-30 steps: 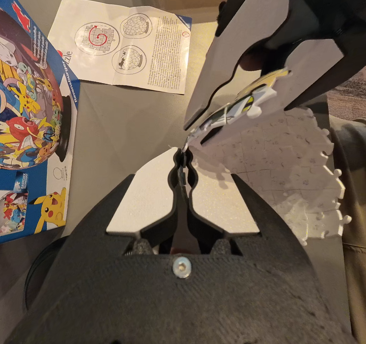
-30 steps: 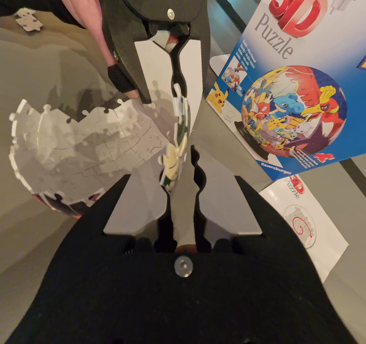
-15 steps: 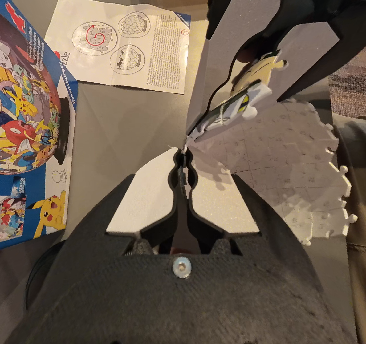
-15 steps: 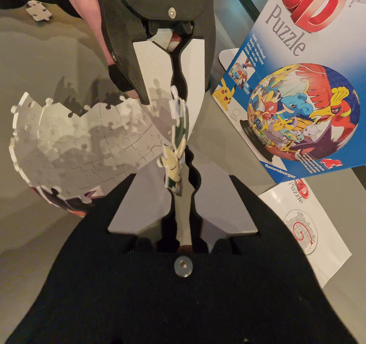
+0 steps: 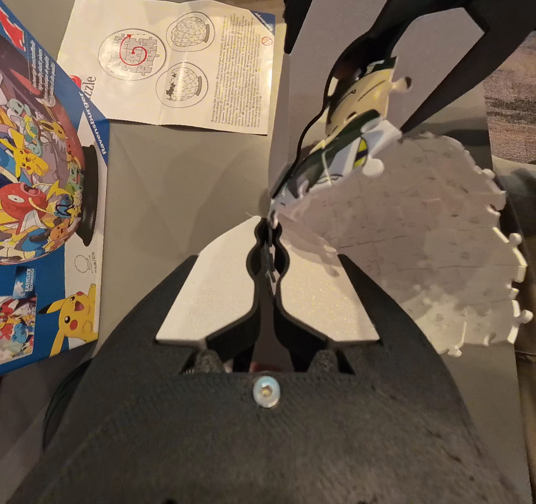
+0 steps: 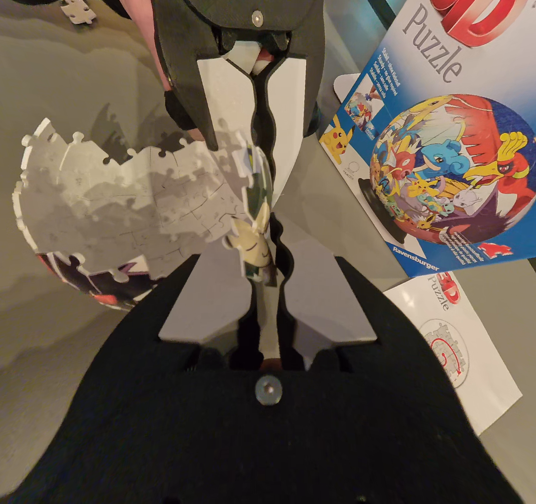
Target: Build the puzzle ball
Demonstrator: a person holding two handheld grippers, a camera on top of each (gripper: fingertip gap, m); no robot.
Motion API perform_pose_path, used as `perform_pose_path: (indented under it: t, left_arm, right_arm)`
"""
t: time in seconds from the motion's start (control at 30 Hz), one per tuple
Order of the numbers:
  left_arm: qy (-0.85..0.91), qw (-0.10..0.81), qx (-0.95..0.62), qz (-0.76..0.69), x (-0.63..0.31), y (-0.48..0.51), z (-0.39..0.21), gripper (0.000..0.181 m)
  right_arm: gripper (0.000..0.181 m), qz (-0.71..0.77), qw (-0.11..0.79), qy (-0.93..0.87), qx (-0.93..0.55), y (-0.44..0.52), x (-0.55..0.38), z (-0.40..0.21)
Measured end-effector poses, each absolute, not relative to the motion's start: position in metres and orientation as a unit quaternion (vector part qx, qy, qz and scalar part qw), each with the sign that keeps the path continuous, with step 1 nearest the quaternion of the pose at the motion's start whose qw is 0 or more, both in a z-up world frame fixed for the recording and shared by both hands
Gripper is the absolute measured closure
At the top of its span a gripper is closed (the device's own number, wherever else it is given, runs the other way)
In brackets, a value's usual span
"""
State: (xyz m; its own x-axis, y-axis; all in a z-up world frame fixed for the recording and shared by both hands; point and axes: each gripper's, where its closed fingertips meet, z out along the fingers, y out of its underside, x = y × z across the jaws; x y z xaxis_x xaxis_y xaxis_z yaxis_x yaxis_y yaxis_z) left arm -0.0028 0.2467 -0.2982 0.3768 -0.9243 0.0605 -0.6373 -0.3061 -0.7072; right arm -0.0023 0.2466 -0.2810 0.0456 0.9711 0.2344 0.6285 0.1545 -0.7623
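Note:
The half-built puzzle ball shell [image 5: 420,243] shows its white inside; in the right wrist view [image 6: 101,200] its dark printed outside shows along the bottom. My left gripper [image 5: 268,227] is shut on the shell's rim and holds it above the table; it enters the right wrist view from the top [image 6: 268,168]. My right gripper [image 6: 265,229] is shut on a cream puzzle piece [image 6: 256,247] and holds it against the rim, right beside the left gripper's tips. In the left wrist view the right gripper [image 5: 324,153] comes in from the top right with the piece [image 5: 359,98].
The blue puzzle box [image 5: 43,200] [image 6: 449,171] and the folded instruction sheet [image 5: 174,63] [image 6: 452,359] lie on the grey table. A loose white piece [image 6: 77,11] lies far left. A dark round object [image 5: 58,397] sits low left. A person's hand [image 6: 136,11] holds the left gripper.
The two grippers have drawn closer together. The cream piece has turned and slid along the shell's rim towards the left gripper's tips. Both grippers stay shut.

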Motion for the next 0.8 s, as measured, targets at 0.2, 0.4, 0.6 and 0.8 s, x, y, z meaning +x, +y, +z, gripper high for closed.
perform_pose_path:
  t: [0.2, 0.4, 0.6, 0.8]
  left_arm:
    - [0.512, 0.299, -0.772, -0.231, -0.0039, 0.2472, -0.2991, 0.178]
    - [0.515, 0.298, -0.771, -0.228, -0.0021, 0.2484, -0.3009, 0.178]
    - [0.516, 0.296, -0.771, -0.229, -0.0009, 0.2496, -0.3022, 0.178]
    - [0.516, 0.303, -0.769, -0.226, 0.0011, 0.2515, -0.3014, 0.175]
  right_arm:
    - [0.18, 0.231, 0.38, -0.657, -0.609, 0.2477, -0.0037, -0.2813]
    - [0.181, 0.238, 0.369, -0.657, -0.612, 0.2493, -0.0018, -0.2831]
    - [0.181, 0.247, 0.366, -0.649, -0.619, 0.2506, -0.0008, -0.2845]
    - [0.181, 0.246, 0.368, -0.646, -0.622, 0.2523, -0.0008, -0.286]
